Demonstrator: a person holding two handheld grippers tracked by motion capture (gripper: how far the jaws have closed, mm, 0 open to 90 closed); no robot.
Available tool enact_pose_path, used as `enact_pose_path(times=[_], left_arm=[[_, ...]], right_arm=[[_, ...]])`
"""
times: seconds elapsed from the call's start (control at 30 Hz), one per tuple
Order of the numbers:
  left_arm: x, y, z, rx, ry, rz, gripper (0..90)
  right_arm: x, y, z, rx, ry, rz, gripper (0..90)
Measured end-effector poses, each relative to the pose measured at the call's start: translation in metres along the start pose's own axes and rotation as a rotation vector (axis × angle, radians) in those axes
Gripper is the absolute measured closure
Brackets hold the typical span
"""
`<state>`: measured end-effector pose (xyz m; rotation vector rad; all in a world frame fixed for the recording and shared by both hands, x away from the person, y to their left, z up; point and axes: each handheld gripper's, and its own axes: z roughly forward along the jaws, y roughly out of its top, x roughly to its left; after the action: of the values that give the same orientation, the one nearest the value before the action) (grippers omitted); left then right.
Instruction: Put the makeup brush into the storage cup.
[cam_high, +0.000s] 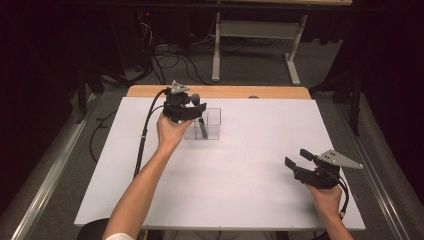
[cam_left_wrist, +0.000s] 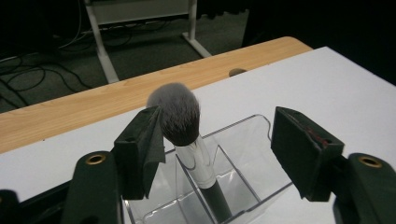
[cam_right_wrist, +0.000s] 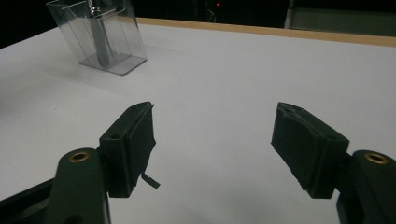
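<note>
Dark room, cabled floor and a bare frame at the back, white worktop (cam_high: 225, 190) with a wooden strip along its far edge. Makeup brush (cam_left_wrist: 180, 119) stands in a clear plastic organizer (cam_left_wrist: 252, 154) near the far left-centre of the worktop, handle down in one of the compartments, fluffy head up and above the rim. Long axis is near upright, leaning a bit, bristles toward the far edge in the left gripper view. Left tool (cam_left_wrist: 219, 149) sits right at the organizer with the brush head between its jaws: jaws stand apart, left pad just beside or brushing the bristles, cannot tell which, right pad well clear with a gap. No clamp on the brush, so it reads as released and resting on its own in the organizer. Coming move likely turns on this: brush lies straight ahead of the left tool, between the jaws and off toward the left pad, so backing straight out along the jaw line should clear the head without tipping it. Right tool (cam_right_wrist: 212, 144) is well apart on the near right of the worktop, jaws wide and nothing between them, organizer far off toward its upper left. Left hand (cam_high: 170, 132) is by far the nearer one to the brush.
</note>
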<state>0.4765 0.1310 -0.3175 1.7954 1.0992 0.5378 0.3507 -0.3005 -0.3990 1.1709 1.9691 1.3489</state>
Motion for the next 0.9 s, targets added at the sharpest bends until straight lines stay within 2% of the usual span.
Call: enact_pose_path(times=[0.2,0.53,0.67,0.9], left_arm=[[0.001,-0.001,-0.015,-0.017,-0.004,0.020,31.7],[0.007,-0.004,-0.033,-0.054,-0.024,-0.007,30.0],[0.009,-0.005,-0.040,-0.072,-0.045,-0.028,30.8],[0.008,-0.008,-0.048,-0.085,-0.057,-0.022,31.8]], right_arm=[[0.000,0.000,0.000,-0.003,-0.003,0.001,31.6],[0.001,0.001,0.000,-0.006,-0.006,-0.004,31.8],[0.001,0.000,0.000,-0.006,-0.005,-0.004,31.7],[0.001,0.000,0.000,-0.005,-0.009,-0.001,31.8]])
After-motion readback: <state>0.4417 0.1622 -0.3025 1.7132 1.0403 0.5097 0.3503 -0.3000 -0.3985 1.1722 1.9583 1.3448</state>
